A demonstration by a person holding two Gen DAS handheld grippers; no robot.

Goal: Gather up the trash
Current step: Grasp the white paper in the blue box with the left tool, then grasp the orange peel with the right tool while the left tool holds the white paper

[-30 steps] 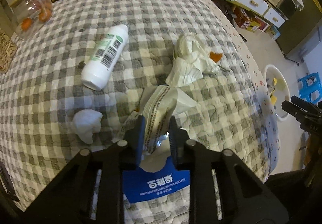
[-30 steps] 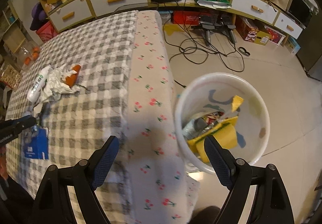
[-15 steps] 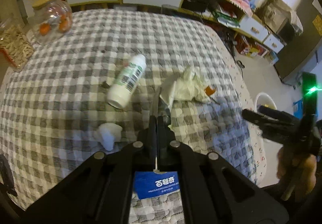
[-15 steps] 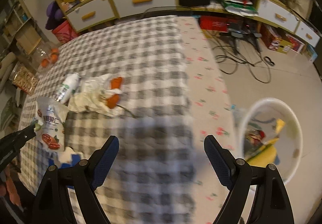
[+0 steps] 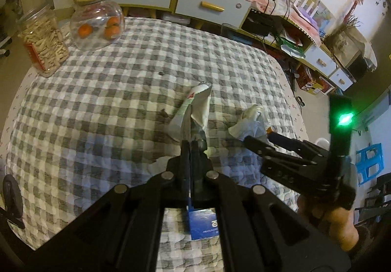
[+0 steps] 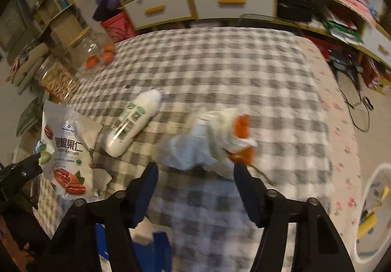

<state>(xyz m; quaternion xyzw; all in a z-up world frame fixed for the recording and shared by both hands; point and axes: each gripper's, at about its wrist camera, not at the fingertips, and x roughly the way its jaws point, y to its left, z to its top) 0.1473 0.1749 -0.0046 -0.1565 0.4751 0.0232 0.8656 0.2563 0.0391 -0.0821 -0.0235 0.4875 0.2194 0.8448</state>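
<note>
Snack bag (image 5: 195, 110) pinched in left gripper (image 5: 191, 143), lifted

Both cams sit on the handheld grippers, tilted steeply down over the checked tablecloth (image 5: 102, 105) toward the yellow-handled drawers (image 6: 229, 0) at the back. The left one hangs close over the near edge, its own arms filling the bottom, and it catches the right gripper (image 5: 259, 138) at its right side. They share the cloth, the jar of oranges (image 5: 96, 20) and the crumpled paper (image 6: 207, 145); the right view is blurry and sees the white bin (image 6: 374, 211) on the floor.
</note>
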